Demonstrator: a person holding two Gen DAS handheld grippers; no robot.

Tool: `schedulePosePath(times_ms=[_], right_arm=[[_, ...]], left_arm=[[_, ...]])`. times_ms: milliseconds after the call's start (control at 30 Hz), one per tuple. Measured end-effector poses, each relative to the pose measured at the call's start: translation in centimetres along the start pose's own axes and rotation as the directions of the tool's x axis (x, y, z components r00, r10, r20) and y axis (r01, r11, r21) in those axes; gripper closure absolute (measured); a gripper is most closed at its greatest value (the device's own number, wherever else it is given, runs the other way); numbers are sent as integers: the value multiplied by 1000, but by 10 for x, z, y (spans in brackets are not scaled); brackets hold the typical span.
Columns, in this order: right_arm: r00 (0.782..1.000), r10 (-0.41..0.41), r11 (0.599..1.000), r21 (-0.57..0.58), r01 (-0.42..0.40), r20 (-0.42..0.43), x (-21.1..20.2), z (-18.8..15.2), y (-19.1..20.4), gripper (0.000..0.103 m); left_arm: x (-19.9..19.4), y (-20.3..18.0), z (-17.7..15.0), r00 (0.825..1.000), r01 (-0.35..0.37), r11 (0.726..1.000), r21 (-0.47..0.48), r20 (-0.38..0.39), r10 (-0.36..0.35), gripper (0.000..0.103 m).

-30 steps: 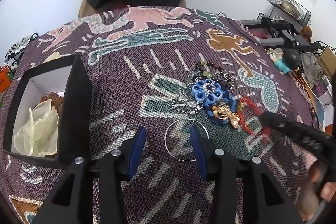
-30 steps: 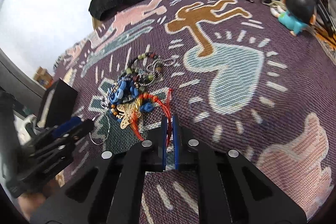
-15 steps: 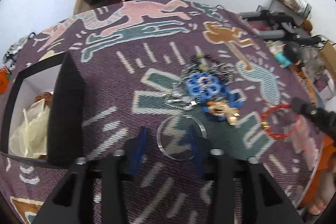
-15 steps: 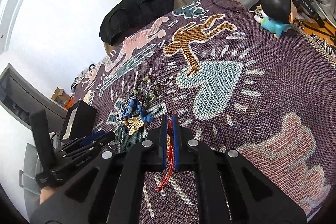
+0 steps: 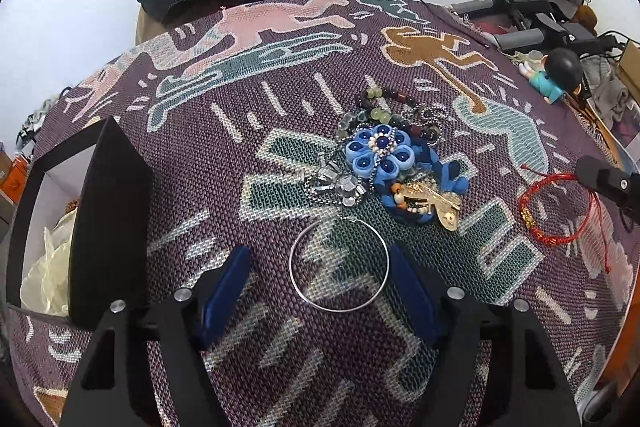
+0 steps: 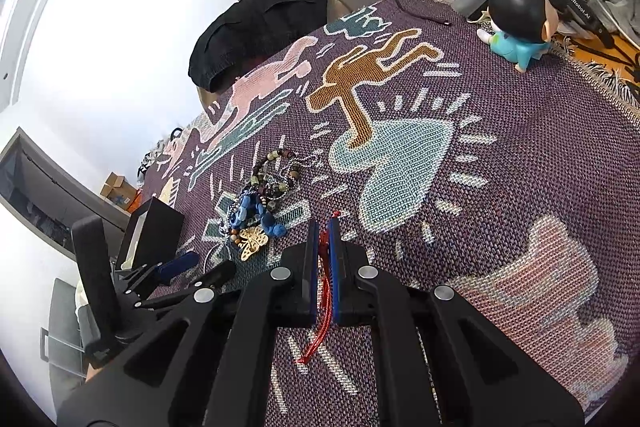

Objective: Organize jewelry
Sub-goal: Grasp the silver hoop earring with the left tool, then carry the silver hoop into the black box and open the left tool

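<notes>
At the far left of the rug (image 5: pixel 500 327) stands an open black box (image 5: pixel 108 211) with pale wrapping in it, the likely home for the pieces. Next along, the left gripper (image 5: pixel 320 287) hovers low with its blue pads wide apart, straddling a silver hoop (image 5: pixel 339 264) that lies flat on the weave; nothing is pinched there yet. Just beyond the hoop sits the tangled heap (image 5: pixel 384 163): a blue flower piece, bead strands, chain and a gold butterfly. To the right, the right gripper (image 6: pixel 323 259) is clamped shut on a red cord bracelet (image 5: pixel 554 207), lifted clear of the heap with its tail dangling. So one piece is in hand for sorting, and a second is lined up. Next, I judge, the left pads must close across the thin hoop, which may slip or lie too flat to catch, while the bracelet travels over to the box.
</notes>
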State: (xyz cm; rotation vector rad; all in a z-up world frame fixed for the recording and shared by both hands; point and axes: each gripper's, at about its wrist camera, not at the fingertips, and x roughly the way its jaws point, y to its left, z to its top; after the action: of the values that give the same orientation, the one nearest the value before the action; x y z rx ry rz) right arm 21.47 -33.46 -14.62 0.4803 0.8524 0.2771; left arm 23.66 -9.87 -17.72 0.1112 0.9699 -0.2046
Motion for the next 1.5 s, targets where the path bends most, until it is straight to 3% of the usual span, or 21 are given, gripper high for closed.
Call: schedulePosePath(times_ms=[67,200,433,733,1333,1433,1500], right_arm=[[1000,1,1000,1,-1,-1,1,-1,1,97],[1000,15,1000,-10,-15,3,-2,-1,8,97],[998,51,998,-39,-50,38,-18,5,26,97],[993,103,990,-104,-96,58,-29,9,65,97],[989,148,975,-165,-148,-15,3,1,114,97],[987,156,970,-184,-158,-25,8,2,127,97],[986,166,965,-199,-169,-32,12,3,137,97]], left_arm=[[-2,-3,0,1000,-4,1000,15,7,4,55],[-4,3,4,1000,4,1000,-14,-2,-4,56],[-43,14,13,997,30,999,-36,72,-27,56],[-84,58,18,991,-7,996,-90,132,19,55],[-90,153,0,989,-50,961,-271,120,85,55],[-89,161,-2,988,-38,953,-300,133,81,52],[-94,165,-4,982,-34,947,-320,163,90,31]])
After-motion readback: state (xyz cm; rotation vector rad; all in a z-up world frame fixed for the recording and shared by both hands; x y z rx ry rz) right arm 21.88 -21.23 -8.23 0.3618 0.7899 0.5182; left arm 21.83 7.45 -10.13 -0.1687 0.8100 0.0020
